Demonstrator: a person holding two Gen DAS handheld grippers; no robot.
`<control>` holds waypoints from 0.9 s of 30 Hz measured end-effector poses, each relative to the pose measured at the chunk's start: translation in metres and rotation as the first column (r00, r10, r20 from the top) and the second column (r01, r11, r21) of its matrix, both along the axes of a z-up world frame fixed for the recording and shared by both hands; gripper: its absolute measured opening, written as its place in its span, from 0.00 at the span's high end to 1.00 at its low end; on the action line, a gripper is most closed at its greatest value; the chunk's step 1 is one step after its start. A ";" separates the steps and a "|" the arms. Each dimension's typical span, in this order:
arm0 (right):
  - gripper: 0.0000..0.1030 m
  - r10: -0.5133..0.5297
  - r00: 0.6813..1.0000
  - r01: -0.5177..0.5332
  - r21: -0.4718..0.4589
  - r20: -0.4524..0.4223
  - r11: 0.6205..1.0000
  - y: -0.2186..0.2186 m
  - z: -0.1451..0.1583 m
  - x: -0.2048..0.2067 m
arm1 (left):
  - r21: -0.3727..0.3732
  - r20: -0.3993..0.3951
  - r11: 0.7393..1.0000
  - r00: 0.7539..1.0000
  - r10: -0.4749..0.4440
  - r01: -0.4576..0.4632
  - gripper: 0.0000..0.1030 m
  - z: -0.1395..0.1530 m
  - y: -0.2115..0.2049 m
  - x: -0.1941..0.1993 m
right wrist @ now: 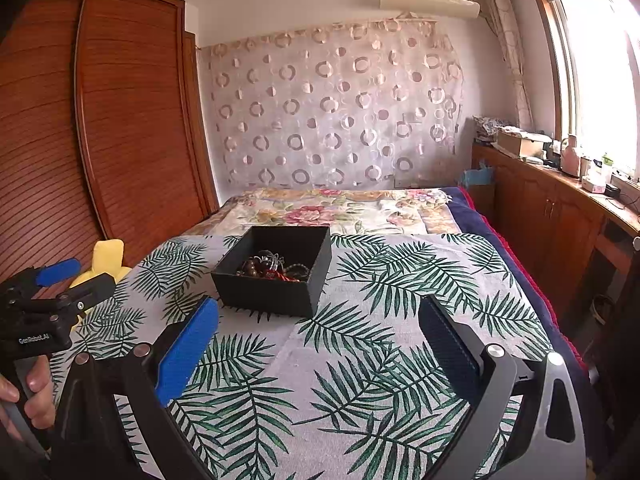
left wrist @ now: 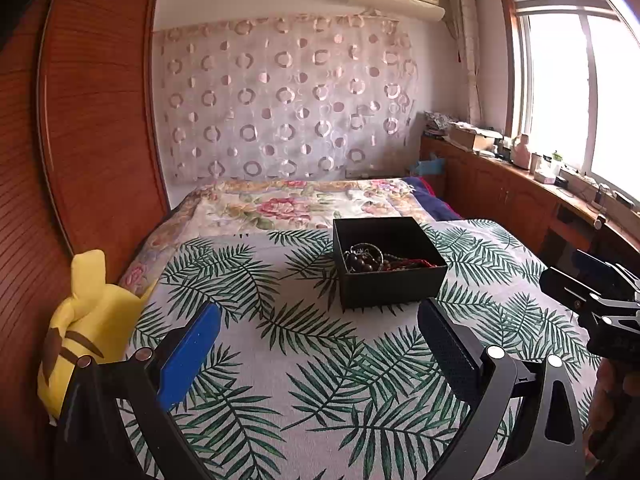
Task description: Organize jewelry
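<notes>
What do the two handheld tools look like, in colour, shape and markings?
Each tool has a black frame with silver round bolts and two flat fingers, one with a blue pad and one with a dark textured pad. The left tool carries white "GenRobot.AI" lettering. The right tool looks the same. No cables or sleeves show.

Jewelry [left wrist: 376, 259] tangled, pieces indistinct; yellow plush toy [left wrist: 86, 320] partly hidden.

– What's the black box [left wrist: 390, 280] made of?
– Matt card or paper, by its look, sitting on a woven cloth [left wrist: 280, 360] printed with fern leaves.
– And the wardrobe [left wrist: 92, 120]?
– Glossy ribbed wood. Each gripper's 2 fingers are black plastic, 1 pad [right wrist: 188, 344] smooth blue.
</notes>
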State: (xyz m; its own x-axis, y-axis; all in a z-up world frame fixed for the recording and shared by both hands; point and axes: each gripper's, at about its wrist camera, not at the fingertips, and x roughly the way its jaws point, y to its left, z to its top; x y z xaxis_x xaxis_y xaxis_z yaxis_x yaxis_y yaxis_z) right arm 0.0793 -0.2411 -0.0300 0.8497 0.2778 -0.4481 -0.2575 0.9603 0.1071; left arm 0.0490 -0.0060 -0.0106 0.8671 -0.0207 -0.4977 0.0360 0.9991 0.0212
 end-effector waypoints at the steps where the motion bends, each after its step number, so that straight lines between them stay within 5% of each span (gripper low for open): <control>1: 0.02 -0.001 1.000 0.001 -0.001 -0.001 1.000 0.001 -0.001 0.000 | -0.001 0.001 1.000 1.000 0.000 0.000 0.07 0.000 0.000 0.000; 27: 0.02 -0.005 1.000 0.005 0.002 0.004 1.000 0.000 0.002 -0.001 | -0.004 0.008 1.000 1.000 0.000 0.000 0.07 0.005 -0.002 -0.003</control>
State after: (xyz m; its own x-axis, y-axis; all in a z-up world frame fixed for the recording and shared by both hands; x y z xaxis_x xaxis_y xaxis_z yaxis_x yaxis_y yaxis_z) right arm 0.0786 -0.2414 -0.0282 0.8530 0.2746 -0.4438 -0.2533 0.9613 0.1079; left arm 0.0459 -0.0078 -0.0053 0.8711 -0.0226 -0.4906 0.0357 0.9992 0.0174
